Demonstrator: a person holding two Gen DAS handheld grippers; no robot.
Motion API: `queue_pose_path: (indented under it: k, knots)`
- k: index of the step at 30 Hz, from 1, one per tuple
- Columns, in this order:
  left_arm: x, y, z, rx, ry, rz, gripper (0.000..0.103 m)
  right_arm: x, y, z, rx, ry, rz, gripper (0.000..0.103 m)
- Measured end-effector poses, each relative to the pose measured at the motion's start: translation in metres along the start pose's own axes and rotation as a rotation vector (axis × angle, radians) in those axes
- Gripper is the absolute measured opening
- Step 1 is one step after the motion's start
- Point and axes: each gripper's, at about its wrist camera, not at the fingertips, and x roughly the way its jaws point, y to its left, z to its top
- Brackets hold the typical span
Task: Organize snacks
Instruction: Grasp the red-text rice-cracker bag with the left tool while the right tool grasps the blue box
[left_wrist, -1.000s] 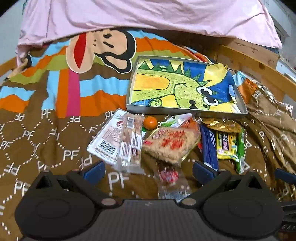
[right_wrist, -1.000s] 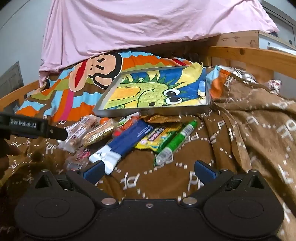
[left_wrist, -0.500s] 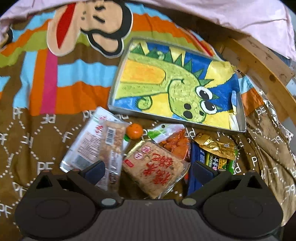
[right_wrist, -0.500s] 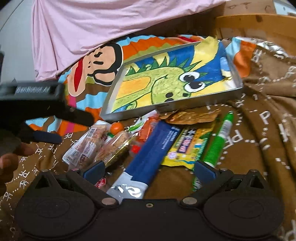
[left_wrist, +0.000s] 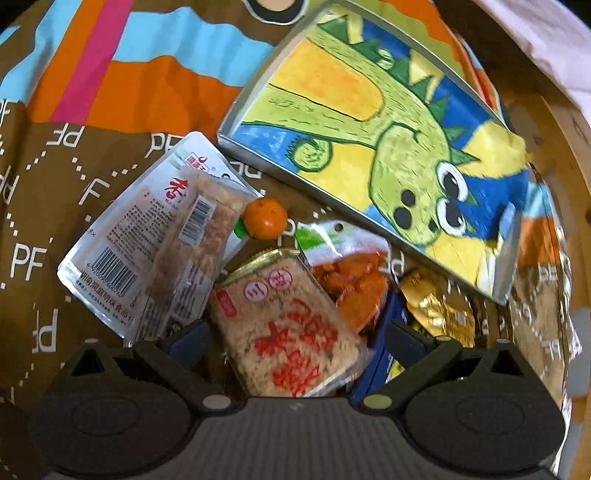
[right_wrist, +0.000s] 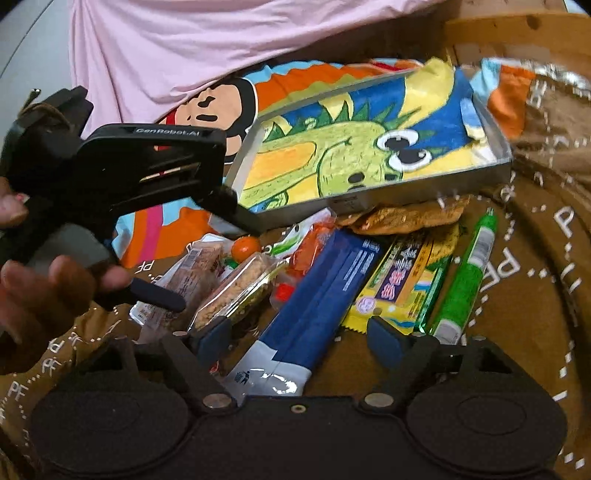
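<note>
Our right tool is closing astride the blue pack and may snag the yellow one just beside, while the left tool, spread astride the rice cake, could pinch the orange pouch.

Snack packets heaped beside tray
</note>
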Motion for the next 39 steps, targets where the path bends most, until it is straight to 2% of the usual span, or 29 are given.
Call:
queue_pose_path:
  k: [7, 10, 14, 16, 17, 18, 20, 24, 34, 39]
  knots:
    - [0.024, 0.006, 0.009, -0.119, 0.045, 0.038, 0.102, 0.004, -0.003, 0.000, 0.027, 0.006, 0.008, 0.079]
    - [0.028, 0.005, 0.010, -0.134, 0.042, 0.067, 0.100, 0.008, -0.003, 0.004, 0.049, 0.005, 0.011, 0.079]
    - [0.033, 0.004, 0.009, -0.133, 0.059, 0.115, 0.092, 0.014, -0.003, 0.007, 0.086, 0.013, 0.011, 0.079]
    - [0.032, 0.004, 0.007, -0.125, 0.059, 0.129, 0.089, 0.013, -0.002, 0.006, 0.081, 0.017, -0.001, 0.072]
    - [0.034, 0.005, 0.005, -0.122, 0.061, 0.133, 0.087, 0.013, -0.002, 0.006, 0.079, 0.024, -0.013, 0.063]
    - [0.034, 0.005, 0.005, -0.123, 0.063, 0.131, 0.086, 0.013, -0.003, 0.005, 0.083, 0.029, -0.018, 0.057]
    - [0.032, 0.007, 0.001, -0.128, 0.062, 0.122, 0.084, 0.012, -0.005, 0.004, 0.094, 0.038, -0.014, 0.052]
    - [0.029, 0.013, -0.002, -0.105, 0.055, 0.085, 0.082, 0.008, -0.005, 0.003, 0.092, 0.045, -0.017, 0.048]
    - [0.006, 0.034, -0.032, -0.006, 0.062, -0.025, 0.081, -0.023, -0.003, -0.010, -0.006, 0.112, -0.055, 0.041]
    - [-0.008, 0.047, -0.052, 0.062, 0.086, -0.030, 0.081, -0.029, 0.000, -0.013, -0.068, 0.129, -0.080, 0.042]
